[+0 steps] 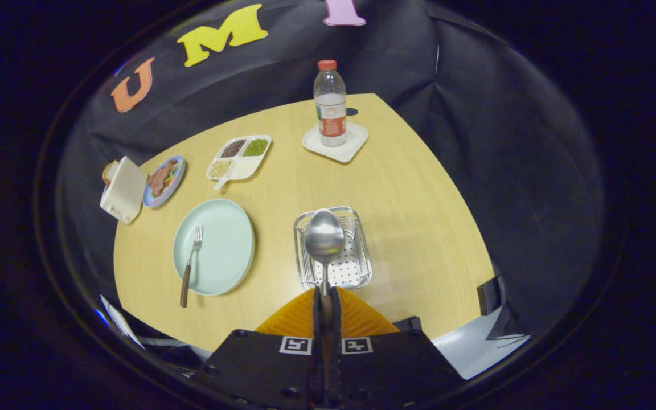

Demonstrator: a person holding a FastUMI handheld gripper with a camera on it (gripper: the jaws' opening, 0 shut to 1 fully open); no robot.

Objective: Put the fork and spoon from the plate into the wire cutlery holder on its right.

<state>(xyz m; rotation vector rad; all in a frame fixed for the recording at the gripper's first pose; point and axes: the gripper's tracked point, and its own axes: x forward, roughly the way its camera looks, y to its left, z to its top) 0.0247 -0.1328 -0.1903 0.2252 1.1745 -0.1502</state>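
The gripper had its two fingers closed narrow on the handle of the spoon, so that the spoon's long axis ran straight ahead of the jaws, away from the person, with the bowl at the far end. The bowl stood over the wire cutlery holder, near the holder's left half and apparently above it rather than inside; how high could not be told. By my judgement the coming move turned on just that: the spoon already lay in line with the holder below and ahead, so it called for lowering, not sideways travel. The fork lay on the pale green plate to the holder's left, tines far, wooden handle overhanging the near rim.
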